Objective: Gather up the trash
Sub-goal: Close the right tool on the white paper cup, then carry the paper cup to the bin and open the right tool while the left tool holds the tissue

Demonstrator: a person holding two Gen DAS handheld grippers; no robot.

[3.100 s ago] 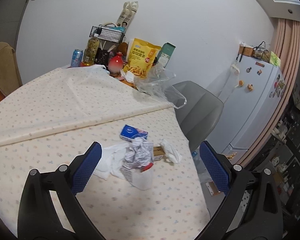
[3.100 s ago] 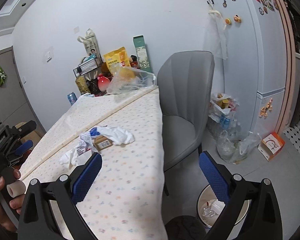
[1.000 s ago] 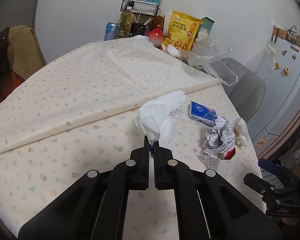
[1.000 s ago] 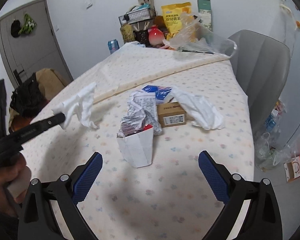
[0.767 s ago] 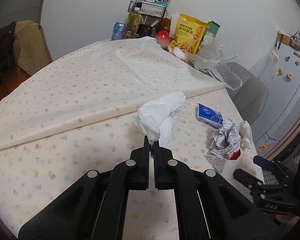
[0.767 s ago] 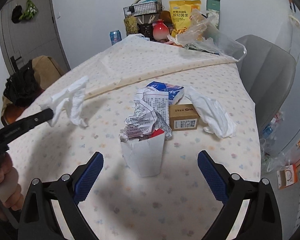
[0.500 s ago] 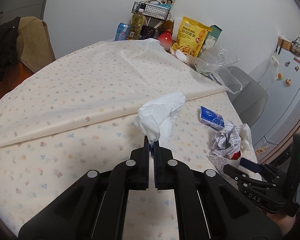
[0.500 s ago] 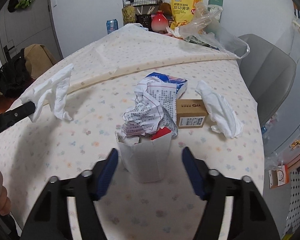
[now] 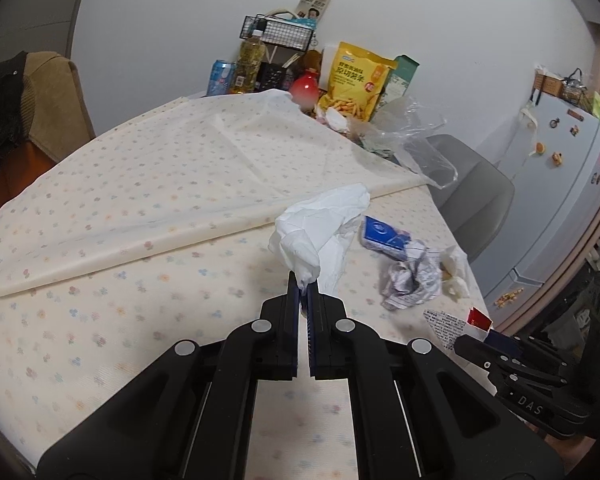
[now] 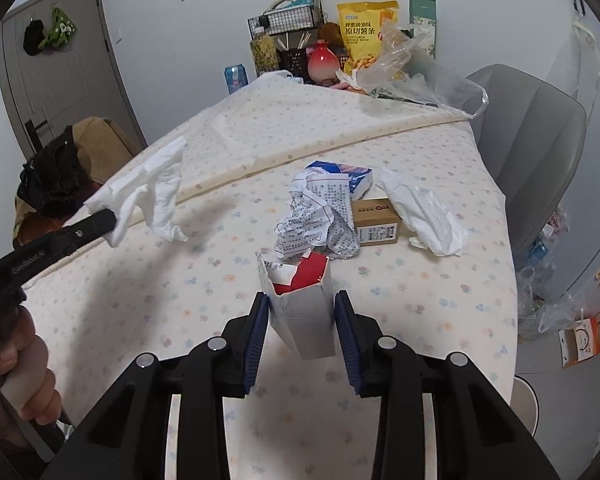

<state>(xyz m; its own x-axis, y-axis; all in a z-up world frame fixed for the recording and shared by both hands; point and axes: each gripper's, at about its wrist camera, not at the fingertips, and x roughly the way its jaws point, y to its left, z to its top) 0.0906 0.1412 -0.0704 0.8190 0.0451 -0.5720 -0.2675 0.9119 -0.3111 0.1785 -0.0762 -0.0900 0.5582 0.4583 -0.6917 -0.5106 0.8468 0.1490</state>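
Note:
My left gripper [image 9: 303, 286] is shut on a crumpled white tissue [image 9: 320, 228] and holds it above the table; the tissue also shows in the right wrist view [image 10: 152, 196]. My right gripper [image 10: 302, 316] is closed around a torn white paper carton [image 10: 300, 312] with red inside; both blue pads touch its sides. Behind the carton lie a crumpled printed paper [image 10: 316, 220], a small brown box [image 10: 376, 222], a blue packet [image 10: 340, 174] and another white tissue [image 10: 424, 212]. In the left wrist view the printed paper [image 9: 410, 280] and blue packet [image 9: 382, 234] lie right of the held tissue.
The table has a floral cloth [image 10: 284, 128] with a folded ridge. At its far end stand a wire basket [image 10: 284, 20], a yellow snack bag [image 10: 364, 32], a red vase [image 10: 323, 62], a can [image 10: 236, 76] and a clear plastic bag [image 10: 420, 76]. A grey chair [image 10: 528, 132] stands right.
My right gripper has moved forward and closed from wide open onto the white carton. My left gripper still holds the tissue, raised slightly above the table.

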